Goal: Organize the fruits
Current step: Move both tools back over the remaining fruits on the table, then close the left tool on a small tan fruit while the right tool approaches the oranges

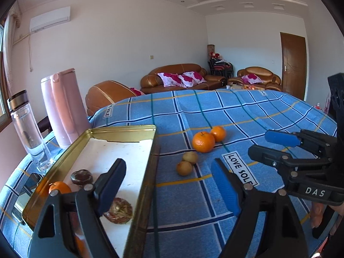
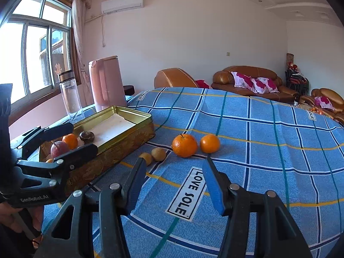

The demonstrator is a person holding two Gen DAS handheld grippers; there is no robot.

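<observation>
On the blue checked cloth [image 1: 215, 107] lie two oranges [image 1: 203, 142] [image 1: 218, 133] and two small yellow-brown fruits [image 1: 190, 157] [image 1: 184, 168]. The gold tin tray [image 1: 122, 129] at the left holds an orange [image 1: 59, 188], a dark brown fruit [image 1: 81, 177] and a brown fruit [image 1: 118, 210]. My left gripper [image 1: 167, 165] hovers open over the tray's right rim, empty. In the right wrist view, my right gripper [image 2: 173, 163] is open and empty, short of the oranges [image 2: 184, 145] [image 2: 209, 143] and small fruits [image 2: 158, 154]. The tray [image 2: 129, 137] also holds a reddish fruit [image 2: 59, 149].
A pink kettle [image 1: 62, 107] and a clear bottle [image 1: 25, 126] stand behind the tray at the table's left edge. A "LOVE SOLE" label [image 2: 187, 191] lies under the right gripper. Brown sofas [image 1: 182, 75] stand beyond the table's far edge.
</observation>
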